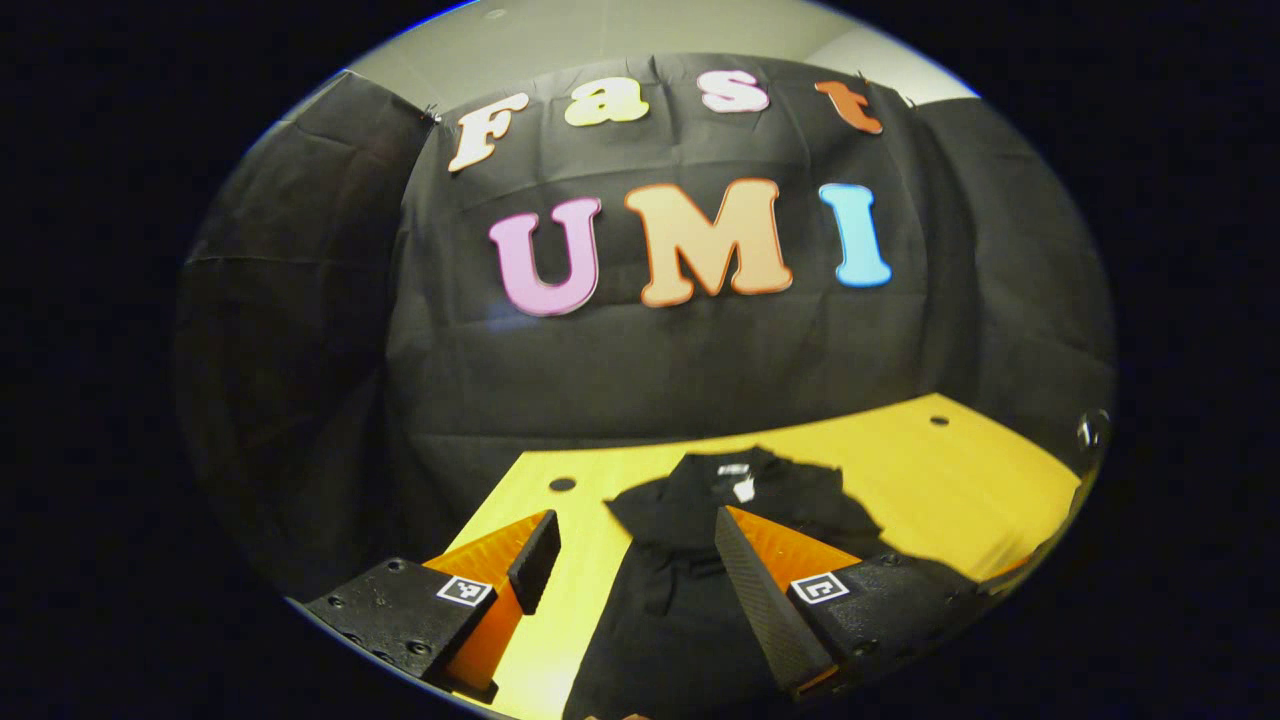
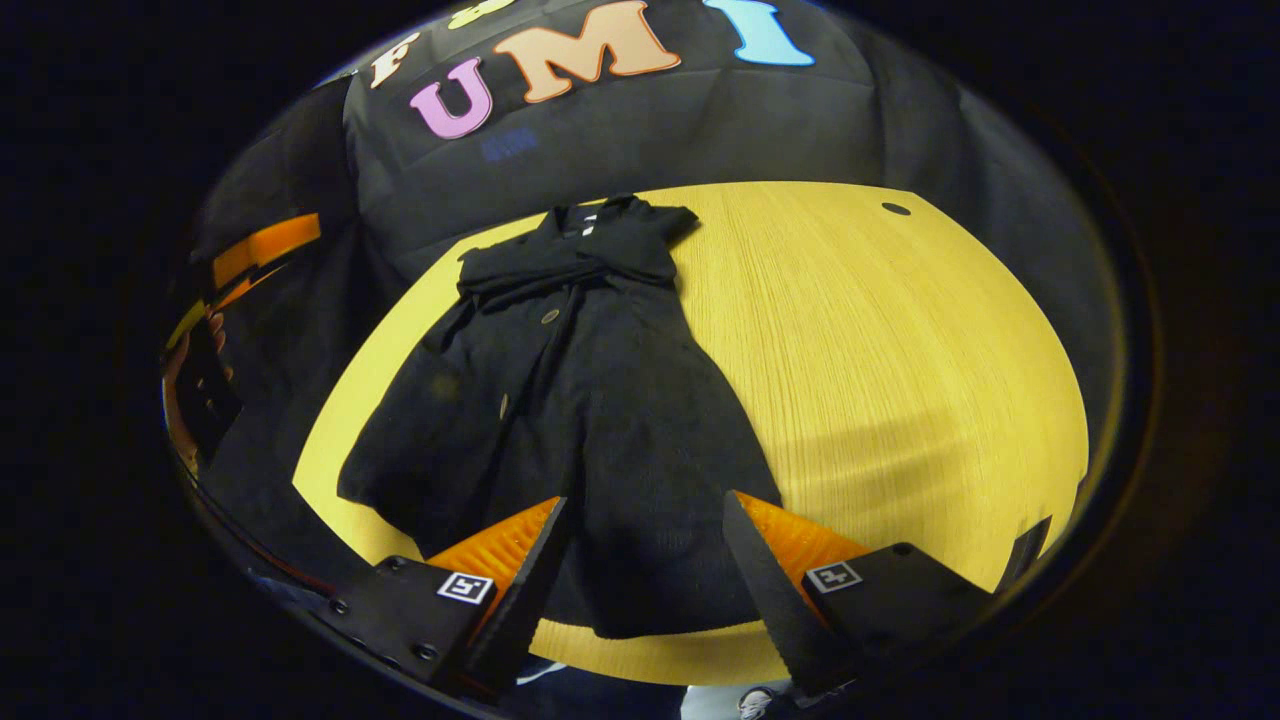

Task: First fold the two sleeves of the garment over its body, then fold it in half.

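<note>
Both grippers, right gripper (image 2: 640, 550) and left gripper (image 1: 635, 560), are hanging wide open, holding nothing. Below them the yellow table (image 2: 900, 350) is carrying the black garment (image 2: 570, 420), sleeves folded in, lying lengthwise straight ahead; its near hem is sitting closest to the right one.

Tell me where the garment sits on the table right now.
In the right gripper view the black garment lies flat on the yellow table's left half, collar toward the booth wall, hem between the open right gripper fingers.
</note>
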### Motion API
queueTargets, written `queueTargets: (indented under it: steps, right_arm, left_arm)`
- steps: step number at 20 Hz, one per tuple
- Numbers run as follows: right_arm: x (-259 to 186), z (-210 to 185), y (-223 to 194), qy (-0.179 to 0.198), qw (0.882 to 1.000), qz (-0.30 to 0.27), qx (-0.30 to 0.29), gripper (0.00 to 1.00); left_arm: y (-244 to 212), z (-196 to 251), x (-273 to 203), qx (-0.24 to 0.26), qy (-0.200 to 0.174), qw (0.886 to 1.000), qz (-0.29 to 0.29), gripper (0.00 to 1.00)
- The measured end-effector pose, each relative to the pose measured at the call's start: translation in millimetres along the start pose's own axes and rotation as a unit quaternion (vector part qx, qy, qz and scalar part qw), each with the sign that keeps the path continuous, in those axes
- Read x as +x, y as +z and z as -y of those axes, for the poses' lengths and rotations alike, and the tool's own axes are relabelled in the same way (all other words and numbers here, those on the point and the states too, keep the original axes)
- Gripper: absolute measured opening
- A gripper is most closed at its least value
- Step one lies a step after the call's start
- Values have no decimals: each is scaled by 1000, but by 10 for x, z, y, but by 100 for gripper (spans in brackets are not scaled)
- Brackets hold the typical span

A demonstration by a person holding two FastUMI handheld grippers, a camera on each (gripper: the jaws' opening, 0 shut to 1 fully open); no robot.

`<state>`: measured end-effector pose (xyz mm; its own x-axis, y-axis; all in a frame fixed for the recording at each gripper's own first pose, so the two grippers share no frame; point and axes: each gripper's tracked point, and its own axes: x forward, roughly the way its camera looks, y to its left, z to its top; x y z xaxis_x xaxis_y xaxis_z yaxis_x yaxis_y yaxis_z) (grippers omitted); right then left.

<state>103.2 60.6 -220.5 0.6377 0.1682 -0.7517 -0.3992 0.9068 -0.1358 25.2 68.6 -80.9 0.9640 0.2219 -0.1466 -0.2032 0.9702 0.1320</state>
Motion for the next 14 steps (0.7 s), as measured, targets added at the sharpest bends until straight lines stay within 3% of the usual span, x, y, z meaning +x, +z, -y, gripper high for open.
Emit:
queueTargets:
  steps: [2, 3, 4, 5, 7, 8, 10, 11, 14]
  right_arm:
    - [1, 17, -81, -7, 1000, -8, -10, 97]
    - [33, 37, -126, -11, 1000, -13, -14, 90]
    - [51, 43, -163, -14, 1000, -19, -17, 90]
    - [83, 37, -210, -16, 999, -26, -19, 96]
    - [119, 79, -282, -28, 999, -34, -25, 96]
    - [120, 92, -259, -32, 999, -28, -25, 90]
    - [126, 100, -272, -34, 999, -28, -27, 95]
    - [131, 104, -276, -33, 999, -30, -28, 90]
    - [131, 105, -276, -33, 999, -25, -36, 90]
  left_arm:
    - [-281, -118, -221, 7, 9, 999, -31, 95]
    - [-411, -160, -307, 8, 13, 999, -48, 94]
    - [-522, -196, -384, 9, 15, 998, -65, 95]
    - [-643, -215, -462, 13, 18, 996, -83, 96]
    - [-833, -195, -552, 18, 14, 994, -108, 100]
    - [-891, -169, -596, 21, 10, 993, -114, 95]
    - [-1083, -113, -654, 26, 1, 991, -134, 94]
    - [-1213, -95, -675, 29, 0, 988, -149, 94]
    - [-1550, -30, -768, 28, -5, 980, -195, 94]
